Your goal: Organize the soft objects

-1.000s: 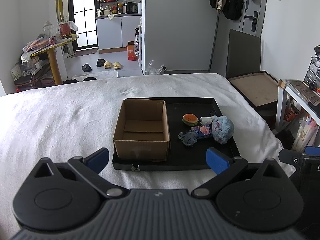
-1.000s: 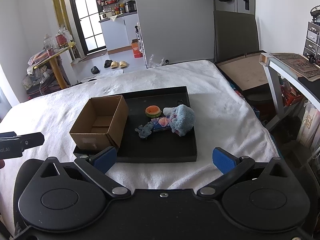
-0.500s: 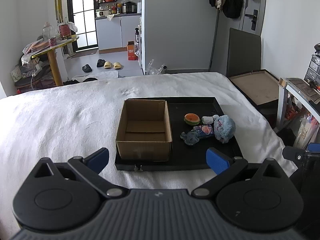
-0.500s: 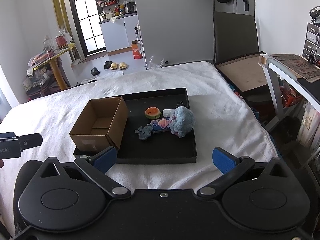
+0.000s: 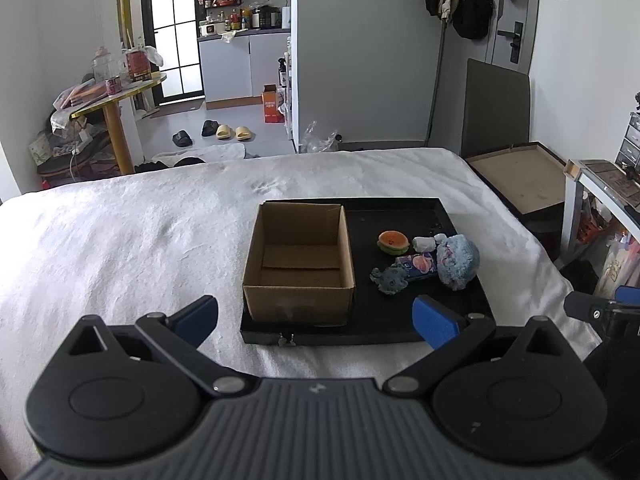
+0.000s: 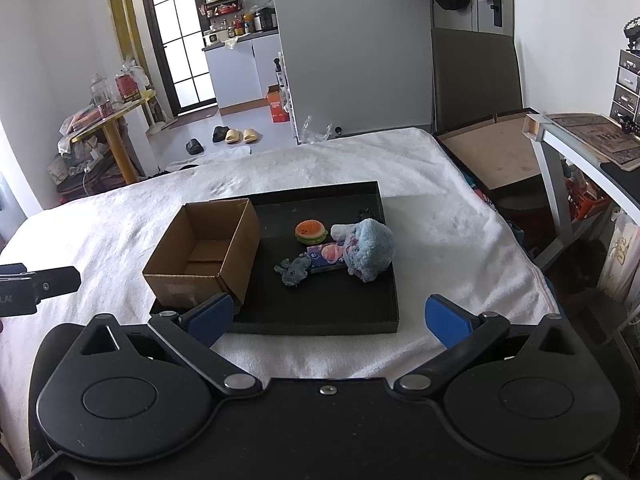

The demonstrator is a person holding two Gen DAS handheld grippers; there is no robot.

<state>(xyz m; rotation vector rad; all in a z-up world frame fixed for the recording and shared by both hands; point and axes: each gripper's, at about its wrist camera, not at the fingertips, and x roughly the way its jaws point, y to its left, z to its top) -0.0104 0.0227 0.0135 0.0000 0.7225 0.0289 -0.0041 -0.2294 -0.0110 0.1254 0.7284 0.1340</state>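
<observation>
Up close, the left gripper (image 5: 314, 314) has its jaws spread wide with nothing between them, the blue pads (image 5: 432, 320) hanging over the near edge of a bed (image 5: 132, 240) covered in white. Likewise the right gripper (image 6: 328, 318) has its jaws spread and holds nothing; it hangs to the right of the left one, and each tool shows at the margin of the other's view. Just beyond both pairs of jaws lies a black tray (image 5: 400, 212) on the bed. An open cardboard box (image 5: 298, 268) fills the tray's left half, upright, its inside showing only folded bottom flaps. Right of the box, the soft things cluster together on the tray floor: a small burger toy (image 5: 393, 242) farthest back, a white bit (image 5: 424, 244) just beside it, a fluffy blue plush (image 5: 458, 262) at the right, touching a flat printed pack (image 5: 418, 266) that lies between the plush and a small grey-blue toy (image 5: 390, 278) nearest the box. From the right wrist view the same group sits in the tray's far right part, the burger toy (image 6: 310, 231) apart from the box (image 6: 204, 256) and the plush (image 6: 370, 248) close to the tray's right wall (image 6: 394, 272). Past the bed, a brown board (image 5: 520, 176) rests flat at the right, a yellow-legged worktop (image 5: 116, 96) piled with clutter stands at the left, and slippers (image 5: 234, 132) lie on the floor before a kitchen doorway.
</observation>
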